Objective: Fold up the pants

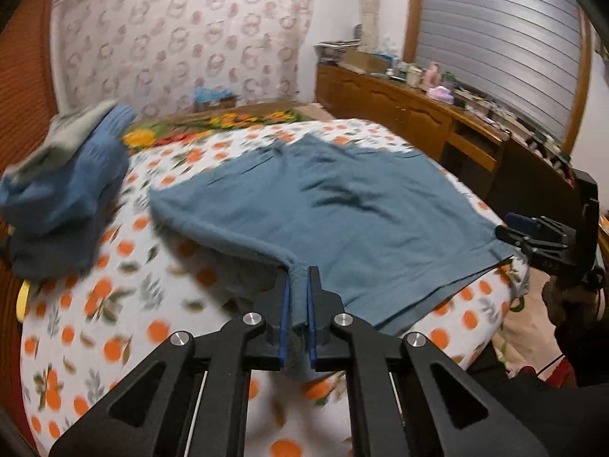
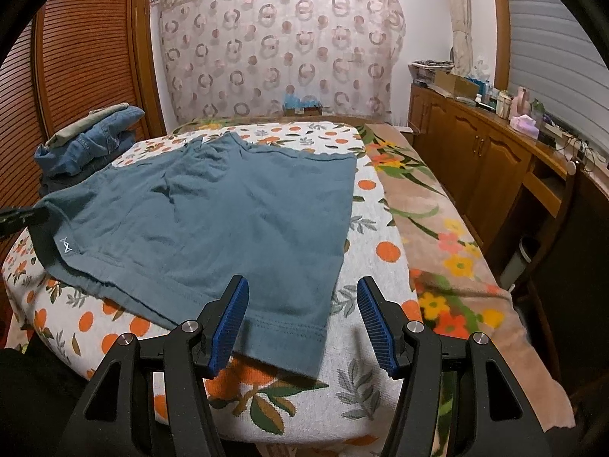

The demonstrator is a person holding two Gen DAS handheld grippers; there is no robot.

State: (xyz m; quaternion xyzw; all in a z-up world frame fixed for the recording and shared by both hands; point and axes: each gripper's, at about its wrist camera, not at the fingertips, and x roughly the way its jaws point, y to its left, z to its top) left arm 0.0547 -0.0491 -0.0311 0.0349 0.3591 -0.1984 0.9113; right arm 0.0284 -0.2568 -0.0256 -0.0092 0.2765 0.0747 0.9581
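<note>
Teal pants [image 1: 342, 205] corner pinched in left tongs [image 1: 298, 285]; right tongs [image 2: 302, 301] agape.

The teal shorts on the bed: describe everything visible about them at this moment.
The teal shorts are soft knit fabric with stitched leg hems and a small white logo near one hem. They lie spread, mildly wrinkled, on the orange-print cover. The left tongs are shut on one hem corner, lifting that edge off the cover. The right tongs are open over the opposite hem corner, not gripping it. A pile of folded clothes sits by the far side.
</note>
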